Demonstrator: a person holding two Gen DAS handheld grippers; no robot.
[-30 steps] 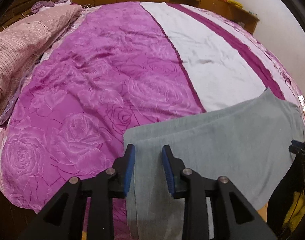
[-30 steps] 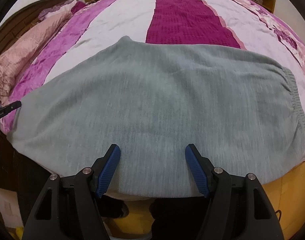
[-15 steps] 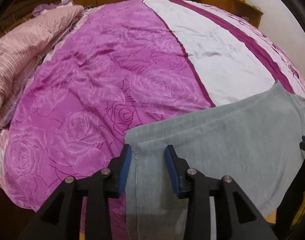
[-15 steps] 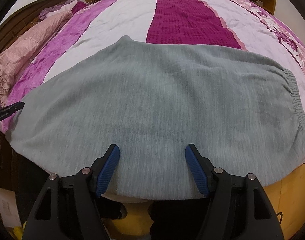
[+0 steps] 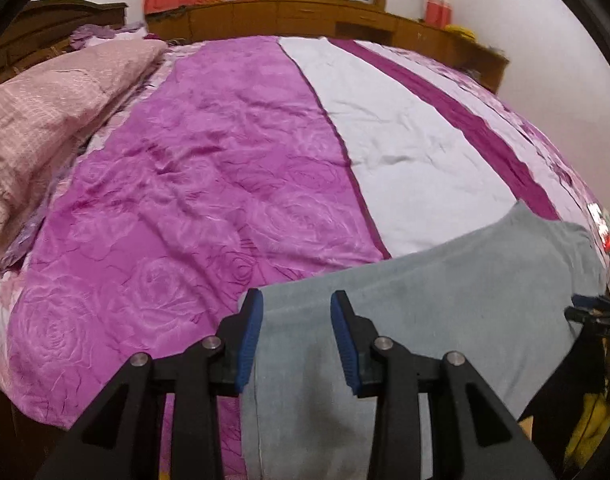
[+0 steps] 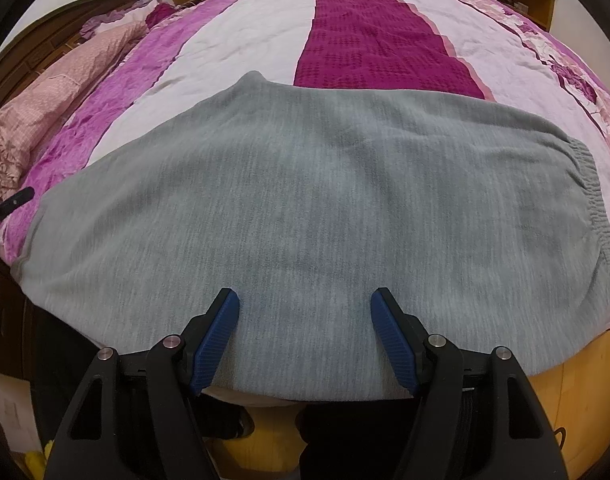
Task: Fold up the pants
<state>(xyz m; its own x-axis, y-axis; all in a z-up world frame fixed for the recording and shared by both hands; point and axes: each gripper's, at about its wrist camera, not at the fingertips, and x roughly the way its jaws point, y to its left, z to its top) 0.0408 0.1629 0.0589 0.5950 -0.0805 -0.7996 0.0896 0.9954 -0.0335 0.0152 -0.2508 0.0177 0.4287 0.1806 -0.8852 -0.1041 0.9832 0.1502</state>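
Grey pants (image 6: 305, 200) lie flat across the near edge of the bed, with the elastic waistband (image 6: 593, 196) to the right. The leg end (image 5: 305, 360) hangs slightly over the bed edge on the left. My left gripper (image 5: 297, 300) hovers over that leg end, its blue pads apart; the cloth lies flat beneath and is not pinched. My right gripper (image 6: 305, 296) is open wide above the pants' near edge, holding nothing. In the left wrist view, the pants (image 5: 465, 300) run off to the right.
A purple rose-patterned bedspread (image 5: 185, 220) with white and magenta stripes covers the bed. A folded pink quilt (image 5: 45, 120) lies at the left by the dark headboard. Wooden cabinets (image 5: 325, 16) line the far side. A small lit device (image 5: 601, 228) rests at the right edge.
The left gripper's jaws have widened a little and its view has tipped up slightly, showing more of the far wall. The pants and the right gripper are unchanged.
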